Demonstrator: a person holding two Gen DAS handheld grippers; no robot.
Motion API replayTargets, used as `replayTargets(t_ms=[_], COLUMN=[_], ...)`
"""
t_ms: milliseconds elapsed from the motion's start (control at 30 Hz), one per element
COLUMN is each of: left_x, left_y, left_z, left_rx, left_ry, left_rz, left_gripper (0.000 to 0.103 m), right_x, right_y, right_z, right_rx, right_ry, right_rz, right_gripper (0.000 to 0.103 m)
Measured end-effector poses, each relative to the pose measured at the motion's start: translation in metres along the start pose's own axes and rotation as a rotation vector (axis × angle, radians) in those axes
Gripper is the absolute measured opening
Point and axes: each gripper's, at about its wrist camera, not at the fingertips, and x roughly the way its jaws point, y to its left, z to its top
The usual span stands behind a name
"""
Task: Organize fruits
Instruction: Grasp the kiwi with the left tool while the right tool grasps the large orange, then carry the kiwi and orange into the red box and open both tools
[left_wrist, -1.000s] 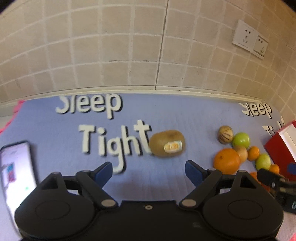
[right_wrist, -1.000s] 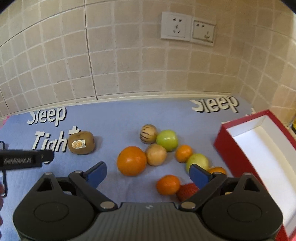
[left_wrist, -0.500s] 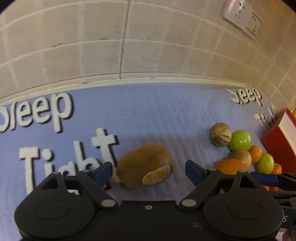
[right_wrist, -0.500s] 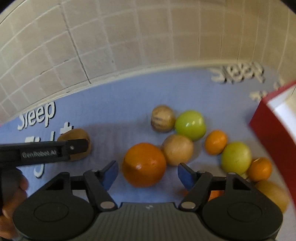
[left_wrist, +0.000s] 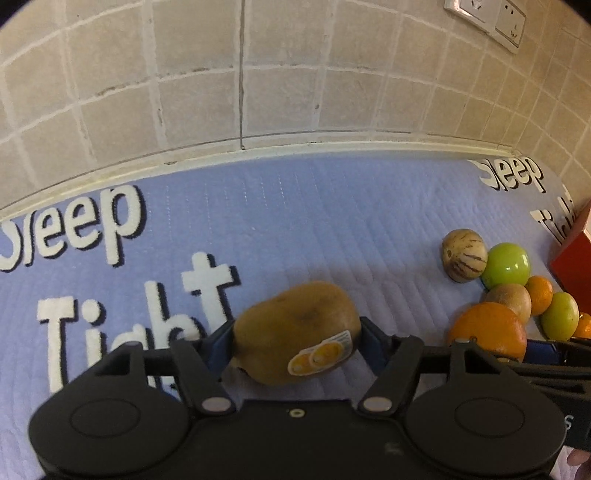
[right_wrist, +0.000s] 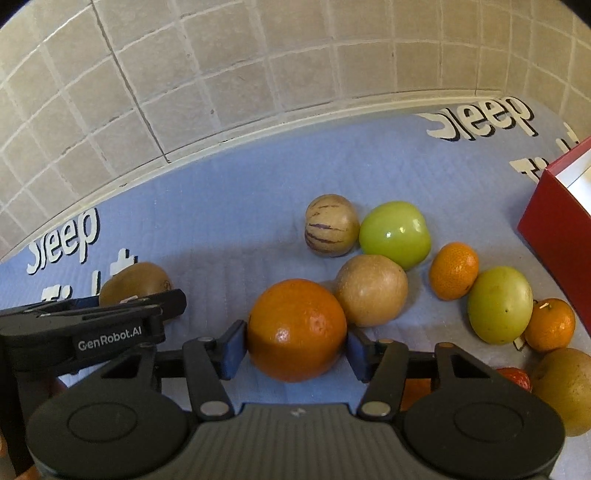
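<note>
My left gripper (left_wrist: 297, 341) is shut on a brown kiwi (left_wrist: 295, 328) with a yellow sticker, resting on the blue mat (left_wrist: 295, 221). My right gripper (right_wrist: 295, 347) is shut on a large orange (right_wrist: 297, 328). The kiwi also shows in the right wrist view (right_wrist: 133, 282), behind the left gripper's body. Beside the orange lie a tan round fruit (right_wrist: 371, 290), a striped melon-like fruit (right_wrist: 330, 225), two green apples (right_wrist: 395, 234) (right_wrist: 500, 304) and small tangerines (right_wrist: 454, 271).
A red box with white inside (right_wrist: 554, 214) stands at the right edge of the mat. A tiled wall (left_wrist: 258, 74) runs along the back, with sockets (left_wrist: 487, 18) at the upper right. More fruit (right_wrist: 565, 387) lies at the lower right.
Both grippers moved forward and down and closed: the left one on the kiwi, the right one on the large orange.
</note>
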Motion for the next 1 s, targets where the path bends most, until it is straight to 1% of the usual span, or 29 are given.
replayTargets(t_ms=[67,200,267,333,433,467,533,567,633,733,833,900,967,1000], left_x=[-0.005,-0.029,-0.048,-0.066,-0.088,-0.093,-0.100,-0.101,-0.099,-0.085,-0.056,-0.037,-0.015,-0.006], left_y=[0.000,-0.005,-0.014,-0.027,-0.059,-0.070,-0.099,-0.118,-0.154,-0.217,-0.284,-0.321,-0.351,-0.360], left_z=[-0.001,-0.002,0.001,0.007,0.025,0.031,0.047,0.057,0.072,0.093,0.103,0.100,0.091,0.087], left_rx=[-0.007,-0.009,0.005,0.029,0.081,0.097,0.138,0.166,0.209,0.284,0.349,0.403,0.456,0.474], left_ry=[-0.003,-0.039,-0.073,-0.115,-0.169,-0.182,-0.199,-0.198,-0.191,-0.157,-0.079,-0.032,0.005,0.020], left_rz=[-0.004,-0.016,-0.014,-0.023,-0.068,-0.088,-0.151,-0.197,-0.281,-0.394,-0.476,-0.501,-0.498,-0.492], left_gripper=[0.082,0.081,0.081,0.081,0.081,0.081,0.081,0.081,0.082,0.082,0.082,0.082,0.082,0.082], right_x=[-0.004,-0.021,-0.037,-0.060,-0.096,-0.107,-0.129,-0.140,-0.155,-0.169,-0.170,-0.165,-0.157,-0.151], right_y=[-0.003,-0.010,-0.013,-0.018,-0.041,-0.051,-0.078,-0.095,-0.128,-0.184,-0.232,-0.261,-0.287,-0.294], right_z=[-0.002,-0.004,-0.003,0.000,0.012,0.016,0.025,0.029,0.036,0.040,0.036,0.030,0.022,0.017], right_rx=[0.006,0.032,0.036,0.035,0.055,0.059,0.070,0.076,0.092,0.139,0.177,0.219,0.267,0.281], right_ry=[-0.006,-0.038,-0.078,-0.139,-0.221,-0.246,-0.301,-0.326,-0.344,-0.338,-0.302,-0.260,-0.210,-0.185], right_rz=[0.005,0.030,0.020,0.020,0.024,0.012,-0.036,-0.068,-0.126,-0.209,-0.303,-0.331,-0.337,-0.339], right_gripper=[0.057,0.057,0.057,0.057,0.057,0.057,0.057,0.057,0.057,0.057,0.057,0.057,0.057,0.057])
